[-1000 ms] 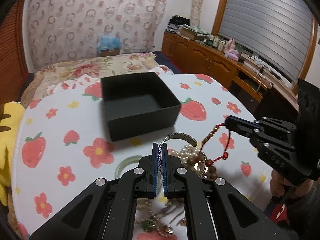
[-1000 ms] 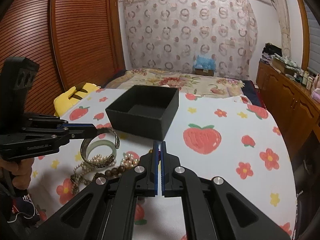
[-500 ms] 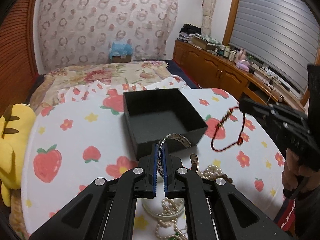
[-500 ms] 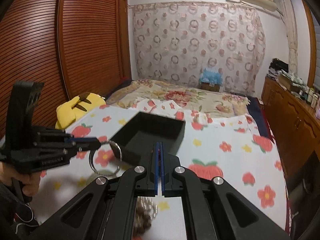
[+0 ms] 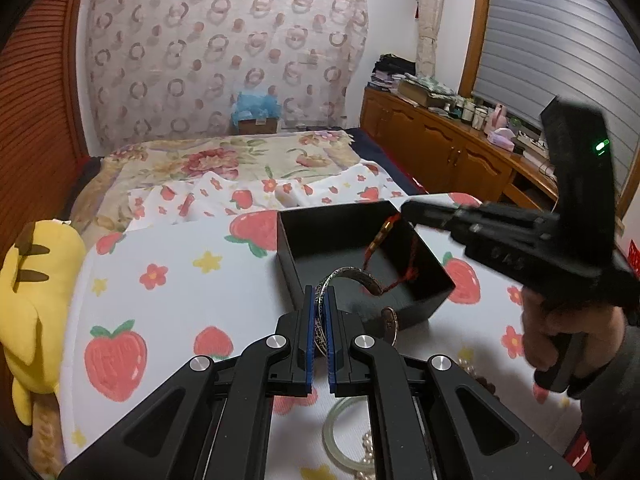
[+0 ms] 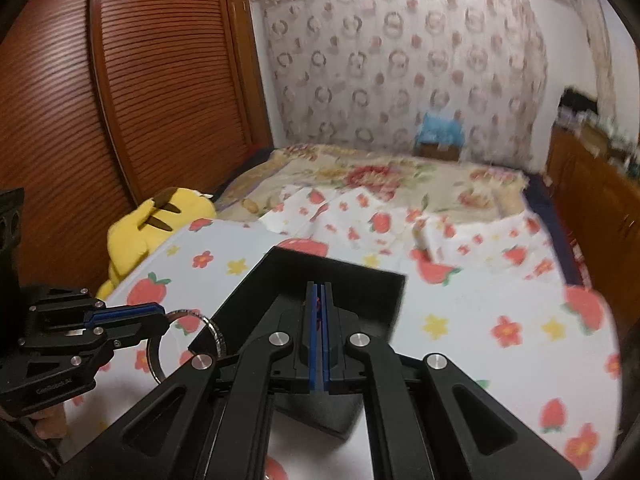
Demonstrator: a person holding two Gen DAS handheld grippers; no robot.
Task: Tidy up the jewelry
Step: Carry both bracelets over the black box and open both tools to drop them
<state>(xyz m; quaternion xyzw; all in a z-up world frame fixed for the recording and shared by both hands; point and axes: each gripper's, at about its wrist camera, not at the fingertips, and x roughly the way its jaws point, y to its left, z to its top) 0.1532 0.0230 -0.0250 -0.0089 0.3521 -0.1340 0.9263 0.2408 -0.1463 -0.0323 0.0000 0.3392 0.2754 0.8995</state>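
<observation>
Open black box, red cord bracelet across its mouth.

Right tongs closed over open black box, red cord pinched between pads. Left tongs at left clamp silver bangle beside box corner. Strawberry-print bench beneath.

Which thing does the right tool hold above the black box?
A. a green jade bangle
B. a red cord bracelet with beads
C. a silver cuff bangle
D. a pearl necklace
B: in the left wrist view the right tool is shut on a red cord bracelet that hangs into the black box.
</observation>
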